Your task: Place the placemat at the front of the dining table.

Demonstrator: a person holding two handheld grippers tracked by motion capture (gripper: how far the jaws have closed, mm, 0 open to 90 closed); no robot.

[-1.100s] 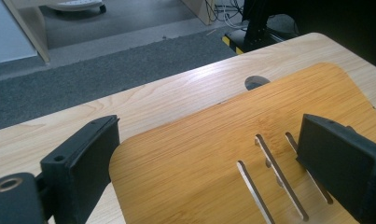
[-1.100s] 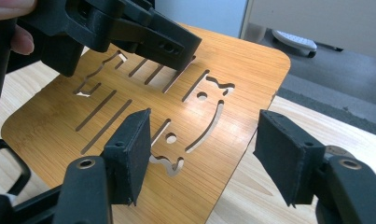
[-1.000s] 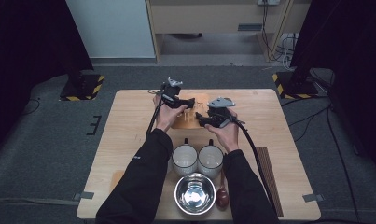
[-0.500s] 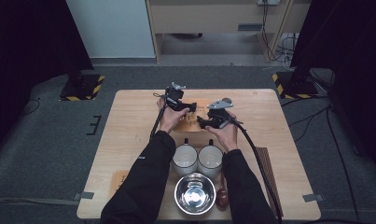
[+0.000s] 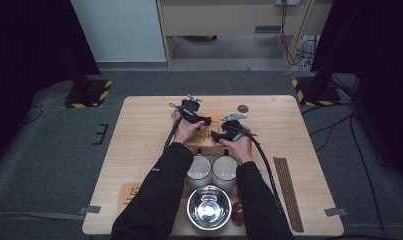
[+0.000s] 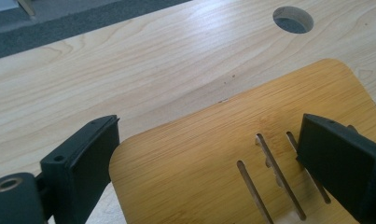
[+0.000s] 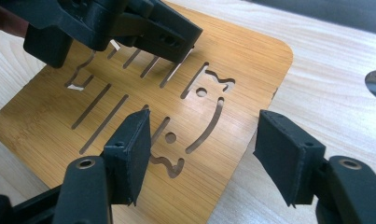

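A bamboo board (image 5: 205, 138) with cut-out slots and curved shapes lies flat near the middle of the table (image 5: 139, 130). My left gripper (image 5: 203, 121) hovers over the board's far left part, and in the left gripper view (image 6: 209, 140) its jaws stand wide open astride a rounded corner of the board (image 6: 185, 182). My right gripper (image 5: 218, 136) is at the board's right side. In the right gripper view (image 7: 204, 126) its jaws are open just above the board (image 7: 232, 60), gripping nothing. The left gripper (image 7: 143, 28) shows there at the top.
Two white cups (image 5: 199, 171) (image 5: 224, 170) stand between the forearms, close behind the board. A steel bowl (image 5: 209, 207) and a small red object (image 5: 237, 212) sit by the near edge. Dark sticks (image 5: 289, 192) lie at the right. A round hole (image 5: 243, 108) pierces the tabletop.
Both grippers have come a little nearer to the person and lower, ending over the bamboo board. The board, cups and bowl have not moved.
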